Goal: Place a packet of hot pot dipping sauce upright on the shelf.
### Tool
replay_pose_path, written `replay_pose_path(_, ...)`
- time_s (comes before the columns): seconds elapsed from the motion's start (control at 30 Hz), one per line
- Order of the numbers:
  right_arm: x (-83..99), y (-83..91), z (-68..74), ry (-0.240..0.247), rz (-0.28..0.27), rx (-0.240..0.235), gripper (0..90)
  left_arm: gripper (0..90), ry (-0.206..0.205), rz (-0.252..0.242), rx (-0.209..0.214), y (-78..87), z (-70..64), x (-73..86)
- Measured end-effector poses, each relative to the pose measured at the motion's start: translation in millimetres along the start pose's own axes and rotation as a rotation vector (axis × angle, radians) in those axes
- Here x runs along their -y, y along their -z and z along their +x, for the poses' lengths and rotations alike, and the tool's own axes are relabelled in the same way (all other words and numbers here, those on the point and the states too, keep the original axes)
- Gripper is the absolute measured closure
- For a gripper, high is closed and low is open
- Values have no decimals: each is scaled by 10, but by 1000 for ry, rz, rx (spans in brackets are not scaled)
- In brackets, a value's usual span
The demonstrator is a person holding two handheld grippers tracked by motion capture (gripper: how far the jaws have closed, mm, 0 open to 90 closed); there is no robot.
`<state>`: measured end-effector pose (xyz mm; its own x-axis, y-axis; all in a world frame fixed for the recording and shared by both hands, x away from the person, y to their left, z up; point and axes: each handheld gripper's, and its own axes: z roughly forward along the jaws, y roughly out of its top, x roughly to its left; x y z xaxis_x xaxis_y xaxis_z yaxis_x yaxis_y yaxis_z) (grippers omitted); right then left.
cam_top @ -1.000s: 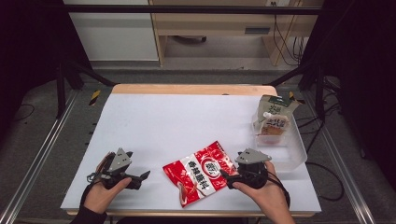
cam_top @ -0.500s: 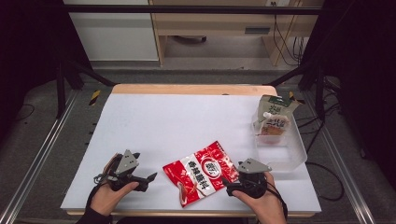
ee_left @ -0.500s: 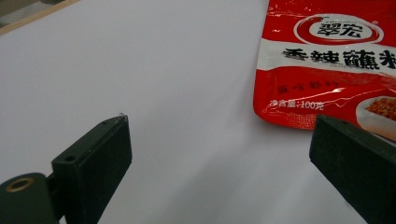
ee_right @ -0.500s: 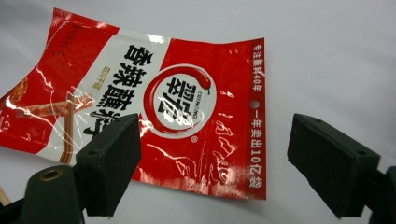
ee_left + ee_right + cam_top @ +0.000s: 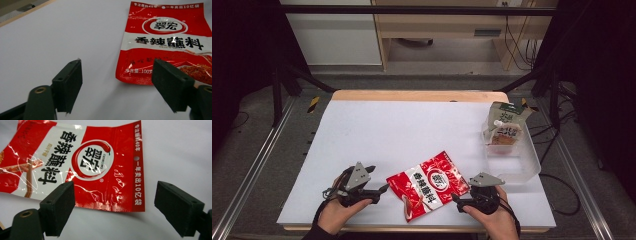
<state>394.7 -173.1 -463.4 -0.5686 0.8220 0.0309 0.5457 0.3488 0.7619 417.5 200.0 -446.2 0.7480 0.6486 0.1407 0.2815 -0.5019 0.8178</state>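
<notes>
High view: the red seasoning packet lies flat on the white table near its front edge, its long axis slanting from the front edge up toward the right rear corner; the left gripper sits at the packet's lower left end and the right gripper at its right side, both about equally near, neither touching it as far as I can tell; a clear plastic bin holding a pouch stands by the right edge

Left gripper view: the jaws are spread wide with nothing between them; the packet lies ahead and to the right, its bottom seam facing the jaws, long axis running away from them

Right gripper view: the jaws stand wide apart and empty; the packet lies ahead and leftward, long axis crosswise, its top strip with the hang hole lined up with the gap, so this side looks better placed to pinch
</notes>
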Motion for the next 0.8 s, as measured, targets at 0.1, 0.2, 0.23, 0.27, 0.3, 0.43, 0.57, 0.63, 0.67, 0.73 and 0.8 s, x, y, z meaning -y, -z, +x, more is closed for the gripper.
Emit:
replay_pose_path(0.1, 27, -54, -18, 0, 34, 2, 164, 296, -6, 5, 22, -65, -46, -18)
replay_pose_path(0.2, 46, -97, -40, -5, 55, 3, 159, 329, -18, 13, 35, -121, -89, -32)
replay_pose_path(0.23, 50, -107, -46, -10, 57, 2, 158, 333, -20, 16, 36, -133, -96, -33)
replay_pose_path(0.27, 52, -114, -45, -20, 57, -1, 158, 334, -18, 17, 40, -143, -100, -33)
replay_pose_path(0.3, 54, -118, -55, -10, 60, 0, 158, 334, -16, 18, 42, -152, -105, -32)
replay_pose_path(0.43, 57, -134, -59, -26, 66, -2, 157, 323, -14, 26, 48, -171, -113, -19)
replay_pose_path(0.57, 58, -149, -70, -40, 70, -11, 157, 322, -14, 31, 48, -183, -114, -11)
replay_pose_path(0.63, 59, -154, -65, -47, 73, -16, 158, 323, -15, 34, 52, -191, -119, -8)
replay_pose_path(0.67, 60, -154, -65, -44, 76, -16, 158, 323, -16, 37, 51, -195, -124, -7)
replay_pose_path(0.73, 58, -161, -62, -47, 76, -18, 158, 323, -18, 40, 53, -203, -131, -5)
replay_pose_path(0.8, 57, -166, -62, -49, 76, -21, 159, 322, -16, 42, 54, -213, -137, -2)
